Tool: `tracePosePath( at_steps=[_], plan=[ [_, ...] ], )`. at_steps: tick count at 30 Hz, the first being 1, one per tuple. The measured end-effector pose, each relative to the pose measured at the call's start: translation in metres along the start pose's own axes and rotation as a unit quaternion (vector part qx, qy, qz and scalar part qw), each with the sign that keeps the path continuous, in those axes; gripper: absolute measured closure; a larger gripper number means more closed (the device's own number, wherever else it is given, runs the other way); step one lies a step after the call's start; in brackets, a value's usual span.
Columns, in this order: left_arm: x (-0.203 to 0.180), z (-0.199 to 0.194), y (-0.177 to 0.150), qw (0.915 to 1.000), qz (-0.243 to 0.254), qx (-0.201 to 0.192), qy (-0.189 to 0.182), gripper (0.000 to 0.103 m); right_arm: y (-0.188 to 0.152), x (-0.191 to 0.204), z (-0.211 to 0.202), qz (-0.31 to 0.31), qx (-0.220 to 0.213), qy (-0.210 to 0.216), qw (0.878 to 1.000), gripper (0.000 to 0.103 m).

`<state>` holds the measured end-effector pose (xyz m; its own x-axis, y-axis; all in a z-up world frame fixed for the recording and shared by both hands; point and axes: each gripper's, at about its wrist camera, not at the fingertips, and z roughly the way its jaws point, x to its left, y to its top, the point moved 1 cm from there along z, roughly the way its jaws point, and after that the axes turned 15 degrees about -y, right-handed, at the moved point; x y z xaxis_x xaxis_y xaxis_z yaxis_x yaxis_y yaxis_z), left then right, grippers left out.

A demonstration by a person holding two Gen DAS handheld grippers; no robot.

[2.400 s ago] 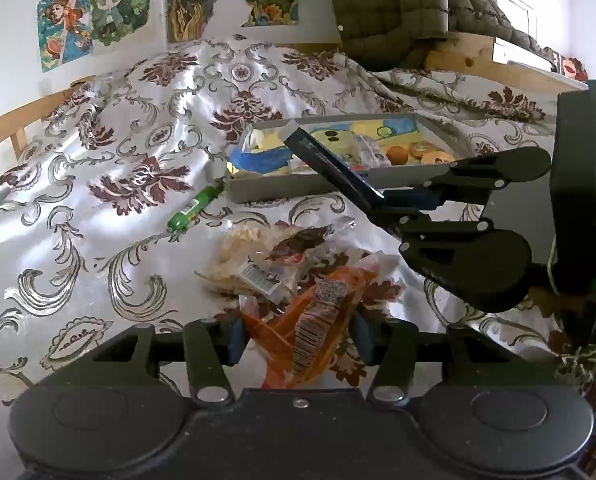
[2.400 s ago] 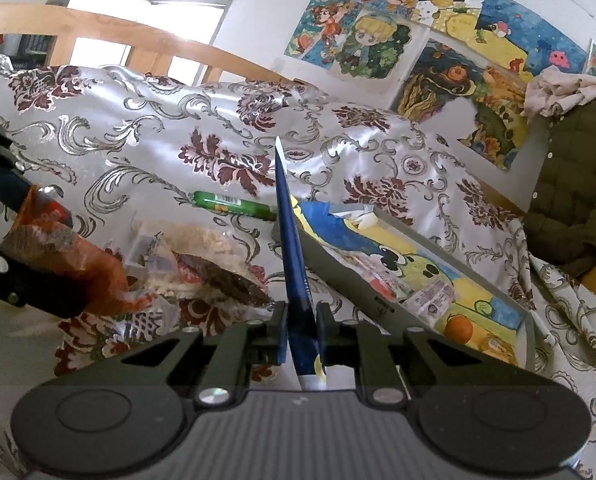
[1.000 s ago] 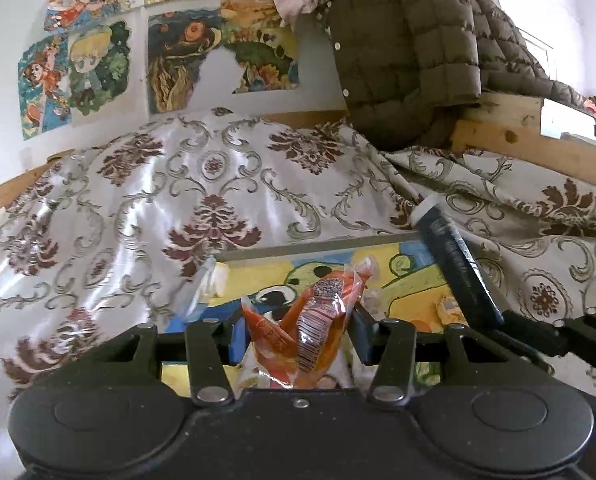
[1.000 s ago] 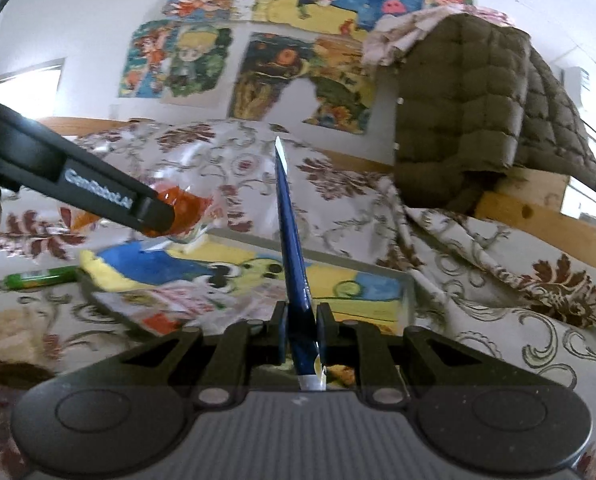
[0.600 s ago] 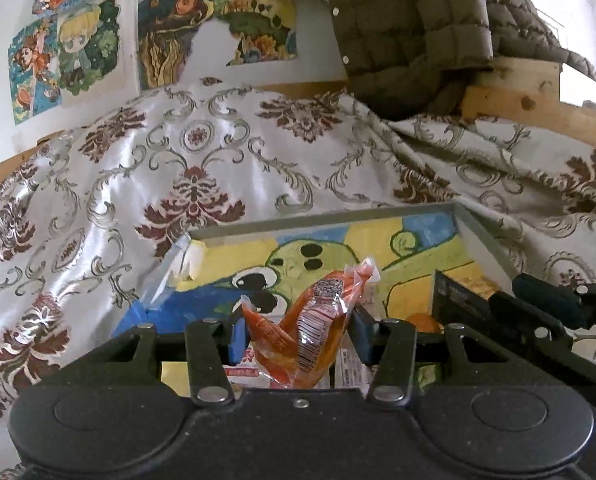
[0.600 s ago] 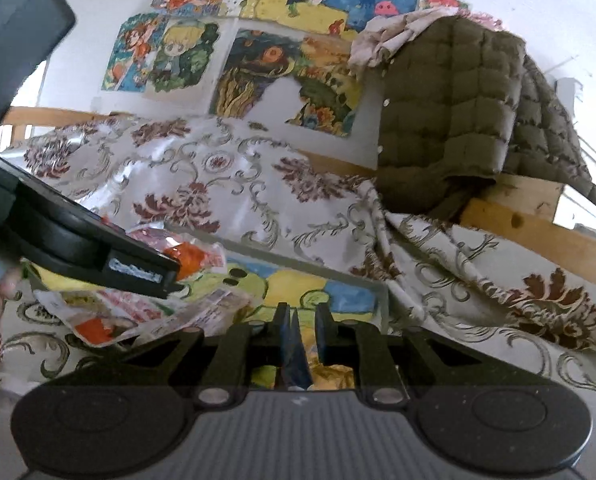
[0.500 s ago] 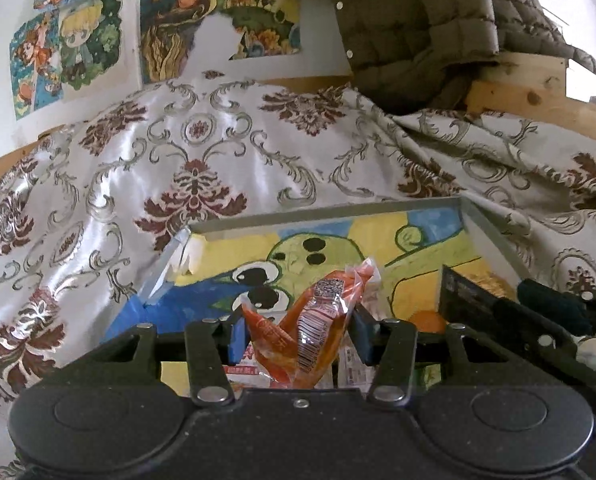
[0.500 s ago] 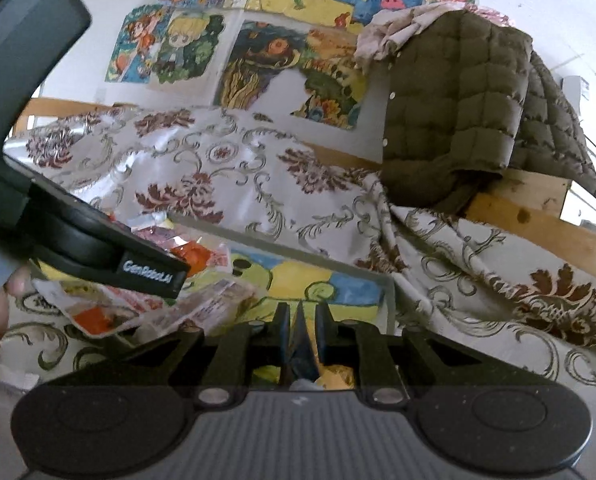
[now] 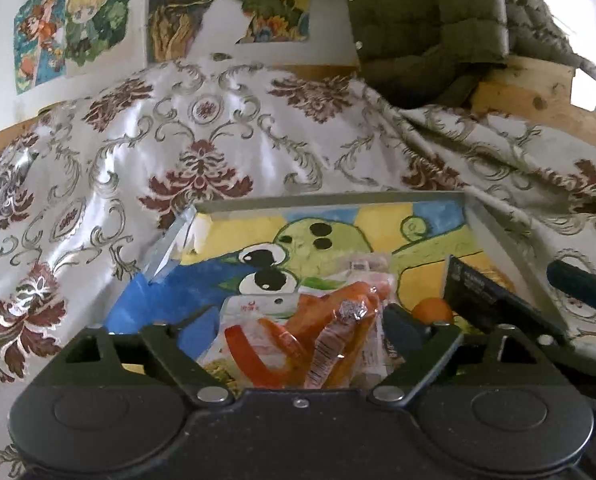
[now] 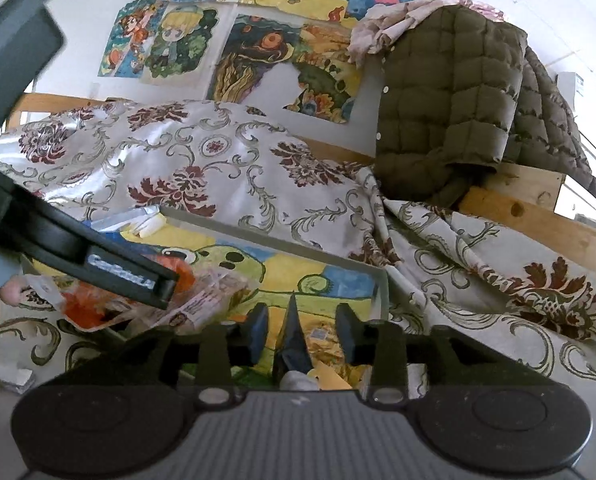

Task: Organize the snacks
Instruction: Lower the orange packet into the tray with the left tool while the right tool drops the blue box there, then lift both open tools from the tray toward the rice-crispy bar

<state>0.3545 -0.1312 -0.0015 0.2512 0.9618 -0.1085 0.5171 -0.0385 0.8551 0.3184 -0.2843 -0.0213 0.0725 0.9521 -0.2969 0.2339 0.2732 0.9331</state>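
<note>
A shallow grey box (image 9: pixel 330 200) with a cartoon picture on its floor lies on the patterned bedspread. My left gripper (image 9: pixel 304 330) is open over the box's near end, and the orange snack packet (image 9: pixel 330 328) lies loose between its fingers on other packets. My right gripper (image 10: pixel 300 330) is open over the box's right part, and the dark blue flat packet (image 10: pixel 291 340) stands on edge between its fingers, touching neither. The blue packet also shows in the left wrist view (image 9: pixel 486 296) beside an orange round snack (image 9: pixel 432 310). The left gripper's finger (image 10: pixel 125 272) crosses the right wrist view.
The box (image 10: pixel 273 246) holds several packets. A white-and-red packet (image 9: pixel 257 308) lies under the orange one. The floral bedspread (image 9: pixel 217 140) surrounds the box. A wooden bed frame (image 10: pixel 538 204) with an olive quilted jacket (image 10: pixel 450 108) stands behind. Posters (image 10: pixel 281 56) hang on the wall.
Both grippers have opened. The orange packet has dropped from the left gripper into the box. The blue packet is released and stands loose between the right fingers.
</note>
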Motion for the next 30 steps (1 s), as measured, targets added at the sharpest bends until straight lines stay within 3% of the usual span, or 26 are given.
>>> tracePosePath(
  at_steps=[5, 10, 16, 23, 30],
  plan=[
    [0.002, -0.020, 0.001, 0.9998, -0.006, -0.014, 0.012, 0.006, 0.005, -0.004, -0.007, 0.009, -0.007, -0.011, 1.000, 0.041],
    [0.004, -0.058, -0.001, 0.9964, -0.011, -0.067, 0.051, 0.001, 0.014, -0.010, -0.020, 0.027, -0.021, -0.024, 0.999, 0.024],
    [0.013, -0.107, -0.006, 0.9927, -0.022, -0.093, 0.074, 0.001, 0.020, -0.020, -0.060, 0.048, -0.052, -0.029, 0.997, 0.003],
    [0.018, -0.172, -0.030, 0.9883, -0.038, -0.112, 0.097, 0.001, 0.031, -0.021, -0.103, 0.078, -0.069, -0.028, 0.994, 0.000],
    [0.022, -0.237, -0.065, 0.9836, -0.038, -0.128, 0.122, 0.001, 0.023, -0.020, -0.152, 0.097, -0.053, -0.015, 0.994, 0.000]
  ],
)
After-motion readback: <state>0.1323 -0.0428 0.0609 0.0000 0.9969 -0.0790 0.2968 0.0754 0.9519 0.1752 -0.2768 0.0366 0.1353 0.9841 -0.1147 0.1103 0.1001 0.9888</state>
